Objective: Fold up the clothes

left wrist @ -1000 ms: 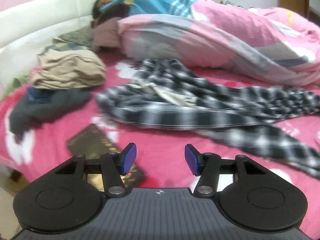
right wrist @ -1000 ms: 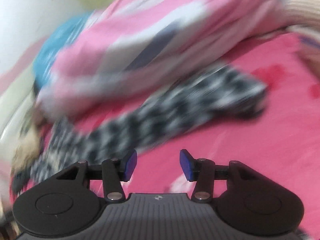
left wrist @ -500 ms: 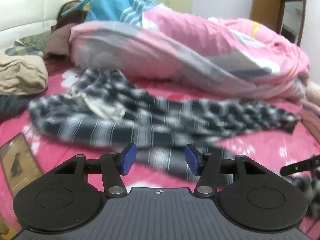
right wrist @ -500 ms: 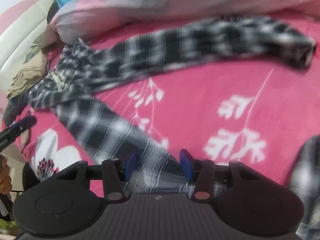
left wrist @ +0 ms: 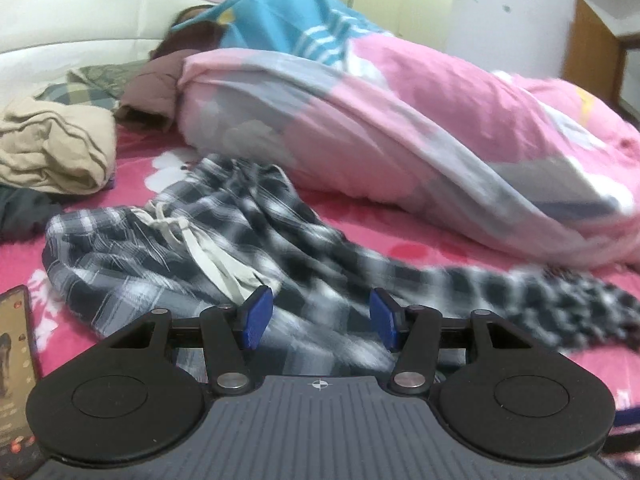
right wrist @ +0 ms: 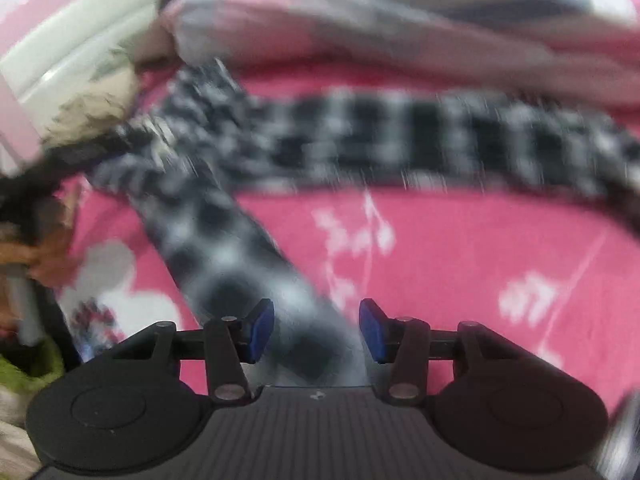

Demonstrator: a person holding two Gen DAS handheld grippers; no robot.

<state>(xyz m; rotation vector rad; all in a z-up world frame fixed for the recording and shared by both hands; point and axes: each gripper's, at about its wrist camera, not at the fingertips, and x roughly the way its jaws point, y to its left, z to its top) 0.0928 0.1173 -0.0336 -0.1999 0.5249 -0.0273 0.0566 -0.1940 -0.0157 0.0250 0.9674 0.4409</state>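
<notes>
Left wrist view: plaid trousers (left wrist: 168,264) lie spread and rumpled just in front of the pink duvet (left wrist: 420,152), legs splayed, no fold visible. Your left gripper (left wrist: 320,322) and right gripper (right wrist: 317,330) gape wide, gripping nothing. Folding remains.

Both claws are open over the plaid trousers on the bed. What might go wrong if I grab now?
1. The drawstring lies loose just ahead of the left claw; it may get pinched instead of the plaid trousers.
2. A phone sits beside the waistband and could be dragged.
3. The right claw view is blurred, so aim on that trouser leg is uncertain.
</notes>
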